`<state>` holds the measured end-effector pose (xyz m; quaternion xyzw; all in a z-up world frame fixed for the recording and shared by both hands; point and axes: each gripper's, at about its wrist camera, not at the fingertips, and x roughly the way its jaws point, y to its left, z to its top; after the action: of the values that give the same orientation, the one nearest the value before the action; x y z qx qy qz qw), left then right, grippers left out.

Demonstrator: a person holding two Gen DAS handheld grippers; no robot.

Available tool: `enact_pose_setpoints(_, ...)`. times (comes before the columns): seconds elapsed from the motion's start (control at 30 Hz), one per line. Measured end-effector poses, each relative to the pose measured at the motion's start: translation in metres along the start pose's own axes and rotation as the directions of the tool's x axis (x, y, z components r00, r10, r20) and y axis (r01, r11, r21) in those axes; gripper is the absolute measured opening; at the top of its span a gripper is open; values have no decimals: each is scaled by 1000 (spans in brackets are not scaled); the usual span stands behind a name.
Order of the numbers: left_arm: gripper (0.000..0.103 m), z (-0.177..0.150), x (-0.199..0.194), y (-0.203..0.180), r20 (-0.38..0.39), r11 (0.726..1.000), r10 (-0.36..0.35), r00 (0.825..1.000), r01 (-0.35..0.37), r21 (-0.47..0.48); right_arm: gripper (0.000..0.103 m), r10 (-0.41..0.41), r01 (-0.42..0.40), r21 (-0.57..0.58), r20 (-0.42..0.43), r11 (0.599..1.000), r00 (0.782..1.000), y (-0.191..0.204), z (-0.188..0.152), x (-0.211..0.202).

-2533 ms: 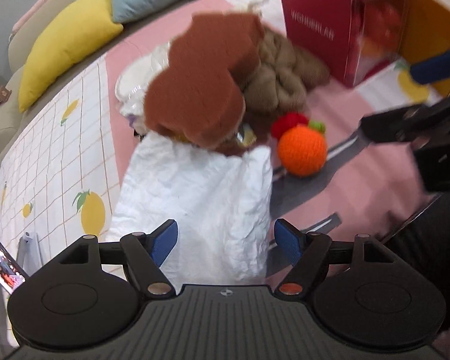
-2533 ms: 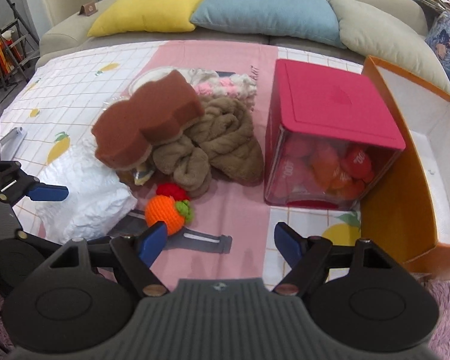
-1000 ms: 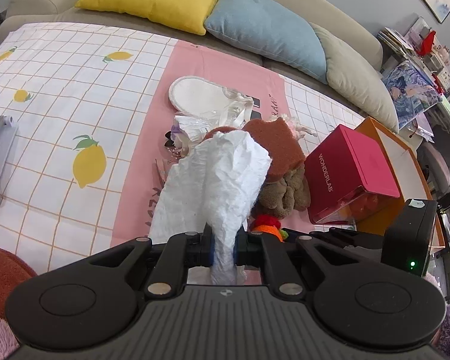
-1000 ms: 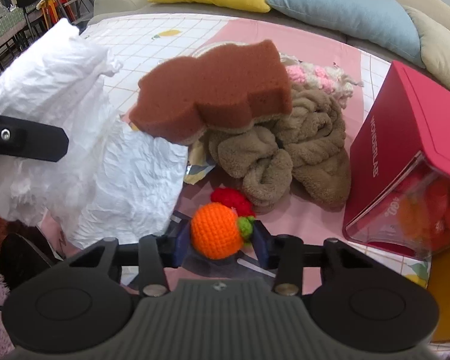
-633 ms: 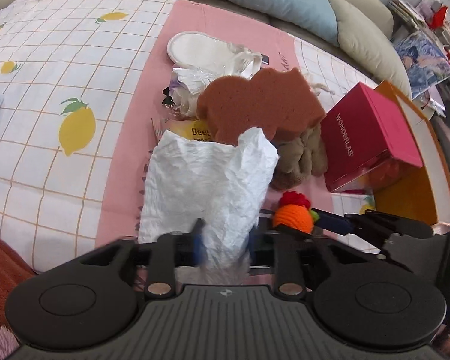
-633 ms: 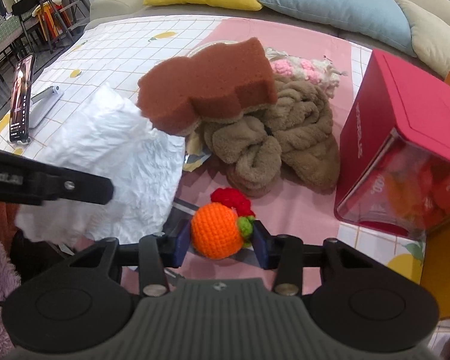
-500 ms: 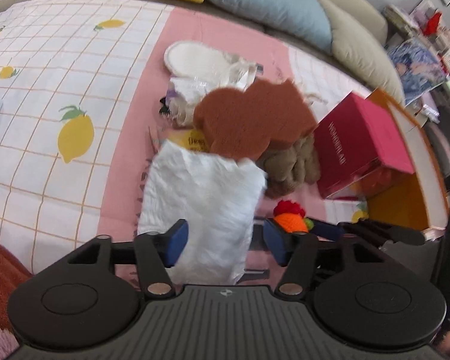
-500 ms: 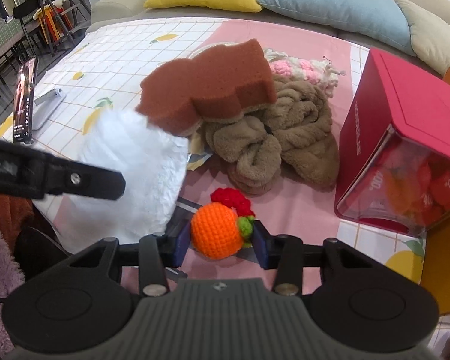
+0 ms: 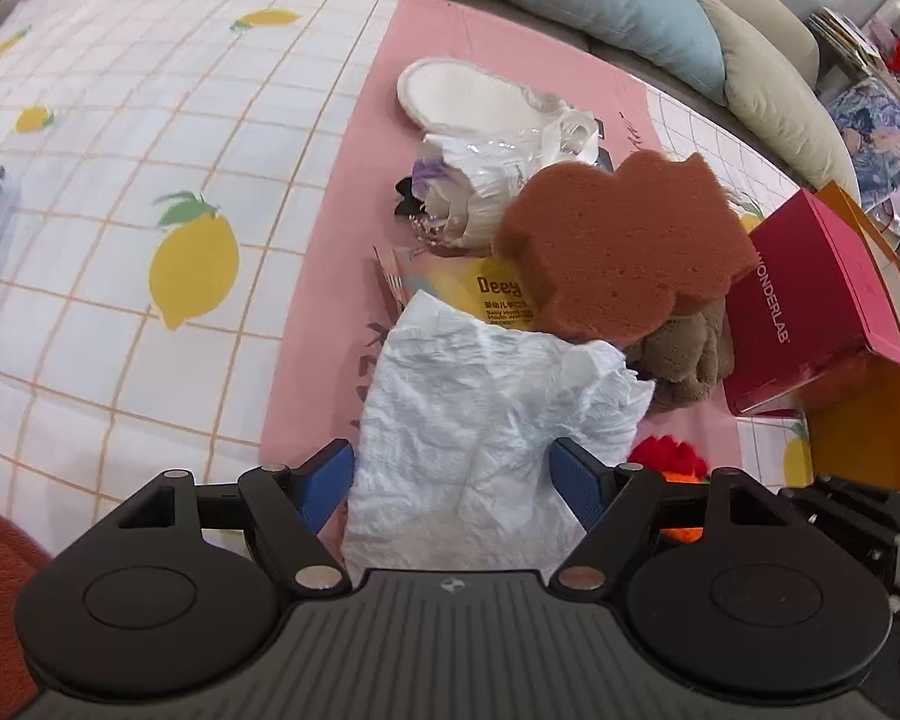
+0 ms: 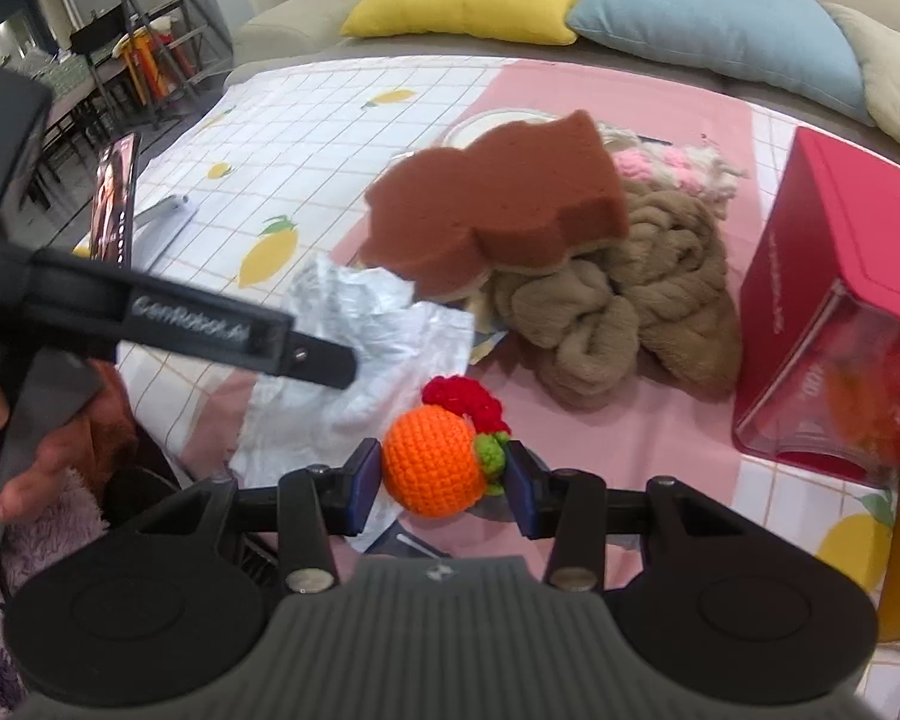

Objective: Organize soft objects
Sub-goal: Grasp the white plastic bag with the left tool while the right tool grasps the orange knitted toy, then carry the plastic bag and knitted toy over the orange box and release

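A: Taking the brown sponge (image 9: 624, 246) as the marker and going left to right, where is there room?

B: Left of the sponge the lemon-print cloth (image 9: 150, 180) is lying bare out to its edge. In front of the sponge the white crumpled sheet (image 9: 480, 420) is lying flat, its far edge tucked under the sponge's near rim. The left gripper (image 9: 453, 480) is hovering over the sheet's near end; its jaws have just been opening and are standing wide, the sheet lying between the blue pads without either one pressing it.

A: And to the right?

B: Right of the sponge the red box (image 9: 810, 306) is closing that side off, with the beige plush heap (image 10: 618, 300) filling the gap between them.

A: What is the right wrist view adding?

B: It is showing the right gripper (image 10: 444, 483) clamping the orange crochet fruit (image 10: 432, 462), both pads touching it, in front of the sponge beside a red crochet piece (image 10: 462, 399). It is also showing a phone (image 10: 111, 204) standing far left of the sponge. The left wrist view alone is showing a white slipper (image 9: 462, 96) behind the sponge.
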<state>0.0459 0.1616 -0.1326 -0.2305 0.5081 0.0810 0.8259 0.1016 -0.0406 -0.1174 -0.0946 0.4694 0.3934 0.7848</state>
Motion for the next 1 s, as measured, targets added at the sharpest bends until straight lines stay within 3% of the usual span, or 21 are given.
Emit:
enact_pose_setpoints(0.13,89,0,10,5,-20,1000,-9,1000,8,-25,44,0,0,2,-9,1000,1000,5,3,7)
enact_pose_setpoints(0.33,80,-4,10,-2,-55,996,-84,995,82,-23,43,-10,10,-1,-28,1000,1000,9,3,21)
enact_pose_setpoints(0.53,45,-9,11,-16,-76,992,-126,989,126,-17,43,-12,11,-9,-49,1000,999,13,2,30)
enact_pose_setpoints(0.63,34,-9,13,-22,-72,994,-108,991,109,-1,43,-14,14,-14,-51,1000,999,14,2,32)
enact_pose_setpoints(0.8,26,-13,20,-32,-82,997,-54,995,58,46,43,-15,13,-31,-50,999,999,18,0,33)
enact_pose_setpoints(1.0,21,-13,14,-32,-60,997,-51,997,55,59,43,-17,16,-29,-32,999,999,15,-2,24)
